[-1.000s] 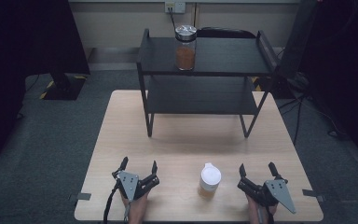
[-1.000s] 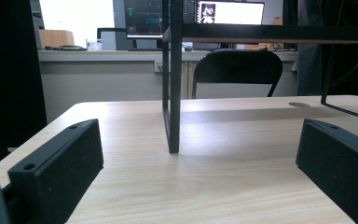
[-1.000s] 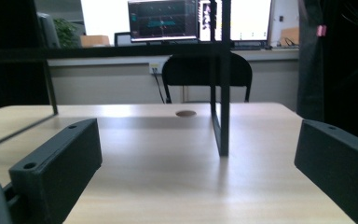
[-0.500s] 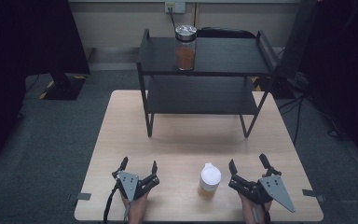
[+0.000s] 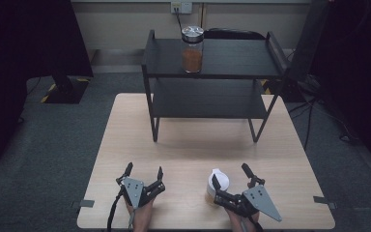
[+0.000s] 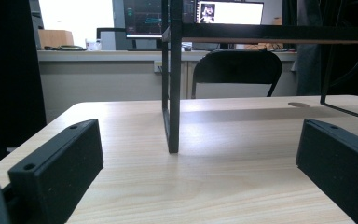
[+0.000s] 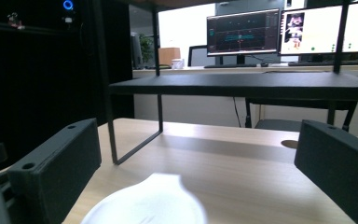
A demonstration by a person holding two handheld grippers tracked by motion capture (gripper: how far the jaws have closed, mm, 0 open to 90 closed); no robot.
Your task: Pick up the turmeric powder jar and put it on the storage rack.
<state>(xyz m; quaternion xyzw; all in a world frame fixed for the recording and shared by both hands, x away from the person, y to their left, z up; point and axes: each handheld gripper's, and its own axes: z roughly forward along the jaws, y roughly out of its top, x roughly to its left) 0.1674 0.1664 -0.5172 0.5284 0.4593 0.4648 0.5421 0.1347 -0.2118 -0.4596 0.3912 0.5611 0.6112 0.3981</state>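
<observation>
High view: fixed overhead at the near edge, looking forward and down; takes in the whole light wooden counter [image 5: 193,140] and the black two-tier metal shelf rack [image 5: 212,72] at its far end.

Left gripper view: low, just above the counter [image 6: 223,163], facing the rack's front leg [image 6: 173,93] close ahead.

Right gripper view: equally low, angled toward the rack's lower tier [image 7: 242,86]. All three views share rack and counter.

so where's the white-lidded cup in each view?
High view: white-lidded cup at the table's near edge, beside the right gripper.
Left gripper view: none to mark.
Right gripper view: its white lid at bottom centre, between the jaws.
Shared landmark: the black shelf rack.
</observation>
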